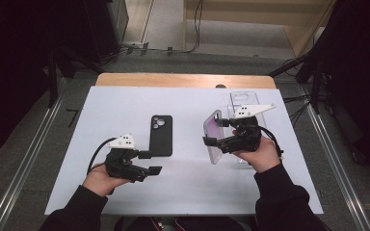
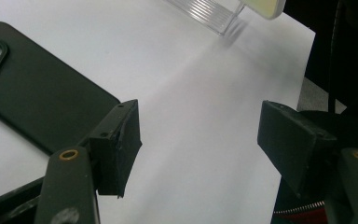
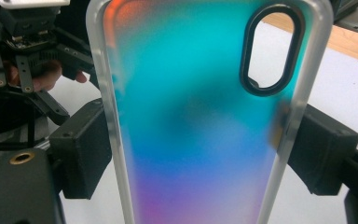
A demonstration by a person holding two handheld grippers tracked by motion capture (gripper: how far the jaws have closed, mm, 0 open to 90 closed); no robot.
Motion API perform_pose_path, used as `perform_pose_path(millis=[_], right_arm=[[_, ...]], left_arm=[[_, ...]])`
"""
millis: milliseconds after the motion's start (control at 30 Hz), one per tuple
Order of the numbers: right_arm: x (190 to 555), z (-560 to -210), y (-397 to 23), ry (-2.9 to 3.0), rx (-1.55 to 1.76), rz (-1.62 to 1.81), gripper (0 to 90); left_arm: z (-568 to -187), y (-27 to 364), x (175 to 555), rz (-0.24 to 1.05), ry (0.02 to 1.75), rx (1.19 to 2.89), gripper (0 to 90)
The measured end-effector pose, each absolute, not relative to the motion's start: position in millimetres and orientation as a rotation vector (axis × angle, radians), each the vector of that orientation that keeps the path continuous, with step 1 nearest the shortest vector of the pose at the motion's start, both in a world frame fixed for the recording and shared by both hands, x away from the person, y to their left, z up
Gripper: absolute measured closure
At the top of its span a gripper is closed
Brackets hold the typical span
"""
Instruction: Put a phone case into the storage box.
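Observation:
A black phone case [image 1: 161, 135] lies flat mid-table, camera hole away from me. My left gripper [image 1: 151, 162] hovers just in front of its near end, jaws open with nothing between them; in the left gripper view the black case [image 2: 32, 93] lies to the left of the open gripper [image 2: 205, 135]. My right gripper [image 1: 215, 132] is shut on an iridescent phone case [image 1: 213, 134] and holds it upright above the table. In the right gripper view the pads [image 3: 88, 154] press on both long edges of that case [image 3: 200, 116].
A clear phone case [image 1: 243, 101] stands behind the right gripper at the far right, and also shows in the left gripper view [image 2: 205, 11]. A white sheet [image 1: 125, 106] covers the wooden table [image 1: 183, 79]. Cables and rails run along the floor around it.

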State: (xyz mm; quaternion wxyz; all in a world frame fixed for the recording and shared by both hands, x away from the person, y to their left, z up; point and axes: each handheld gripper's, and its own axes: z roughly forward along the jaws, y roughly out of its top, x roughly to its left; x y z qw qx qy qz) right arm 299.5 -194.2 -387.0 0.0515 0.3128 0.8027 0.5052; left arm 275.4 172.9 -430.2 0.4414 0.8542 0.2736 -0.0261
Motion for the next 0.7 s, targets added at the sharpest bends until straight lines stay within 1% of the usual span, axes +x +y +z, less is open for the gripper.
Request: perform_pose_path(millis=[267, 700], right_arm=[[304, -374, -213, 2.359, 1.011, 1.554, 15.1], [313, -364, -236, 2.130, 1.184, 1.428, 15.1]], left_arm=[[-438, 186, 269, -0.045, 0.750, 2.102, 30.5], [-441, 199, 265, -0.004, 0.849, 2.088, 30.5]])
